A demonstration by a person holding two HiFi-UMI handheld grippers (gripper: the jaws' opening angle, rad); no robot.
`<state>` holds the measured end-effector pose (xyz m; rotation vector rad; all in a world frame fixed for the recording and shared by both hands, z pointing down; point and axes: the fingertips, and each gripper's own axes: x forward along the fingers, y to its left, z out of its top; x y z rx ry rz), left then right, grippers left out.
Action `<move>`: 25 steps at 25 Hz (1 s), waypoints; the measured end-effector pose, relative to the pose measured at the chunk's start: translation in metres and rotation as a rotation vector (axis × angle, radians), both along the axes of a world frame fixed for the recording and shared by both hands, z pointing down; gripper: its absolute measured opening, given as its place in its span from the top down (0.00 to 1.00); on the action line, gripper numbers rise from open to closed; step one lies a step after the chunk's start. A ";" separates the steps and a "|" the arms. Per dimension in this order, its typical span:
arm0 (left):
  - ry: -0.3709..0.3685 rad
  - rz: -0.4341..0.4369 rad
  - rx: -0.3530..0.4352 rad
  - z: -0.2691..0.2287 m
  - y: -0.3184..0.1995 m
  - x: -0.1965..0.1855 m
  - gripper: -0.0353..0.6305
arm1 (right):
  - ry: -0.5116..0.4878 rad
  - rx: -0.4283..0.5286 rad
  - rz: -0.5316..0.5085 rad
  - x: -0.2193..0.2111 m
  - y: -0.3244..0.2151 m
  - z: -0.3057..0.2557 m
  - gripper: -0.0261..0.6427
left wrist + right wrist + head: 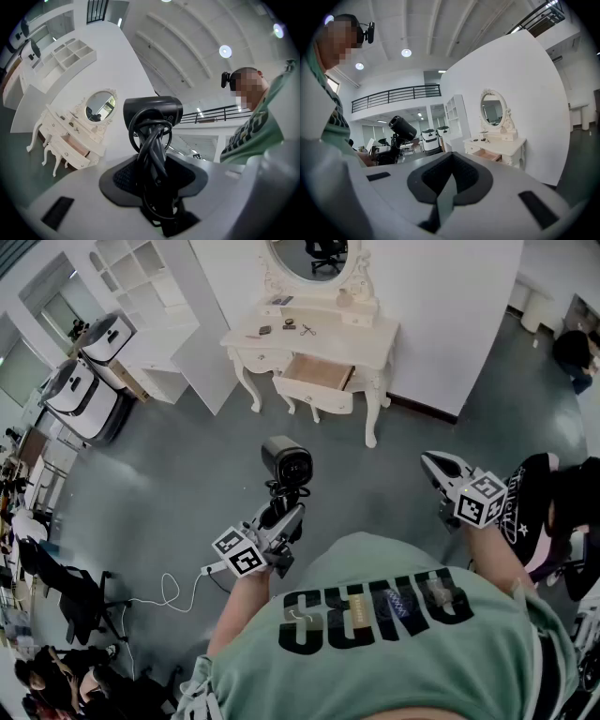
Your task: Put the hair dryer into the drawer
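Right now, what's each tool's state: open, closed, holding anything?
Left tool: closed on the hair dryer, cord wound around its handle.
Right tool: closed, nothing between its jaws.

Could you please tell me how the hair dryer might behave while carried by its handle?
Probably top-heavy: the hair dryer stands barrel-up above the left gripper, so it may tip. The cord wound round its handle looks floppy and might slip loose. Its body seems rigid.

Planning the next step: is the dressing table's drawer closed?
No, the drawer stands pulled out of the dressing table, its wooden inside showing.
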<state>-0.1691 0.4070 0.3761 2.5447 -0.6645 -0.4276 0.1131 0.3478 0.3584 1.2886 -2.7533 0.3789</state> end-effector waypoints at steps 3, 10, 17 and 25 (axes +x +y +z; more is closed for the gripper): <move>-0.004 -0.001 -0.001 0.000 0.000 -0.003 0.68 | -0.002 0.001 0.000 -0.003 0.000 0.000 0.97; -0.007 0.000 0.006 0.000 -0.003 0.000 0.68 | -0.009 0.012 0.001 0.000 -0.002 0.000 0.97; -0.013 -0.006 0.004 0.000 -0.006 0.001 0.68 | -0.043 -0.004 0.001 0.004 -0.008 -0.003 0.97; -0.025 -0.040 -0.010 0.001 -0.014 0.030 0.68 | -0.058 0.001 -0.024 0.028 -0.017 -0.003 0.97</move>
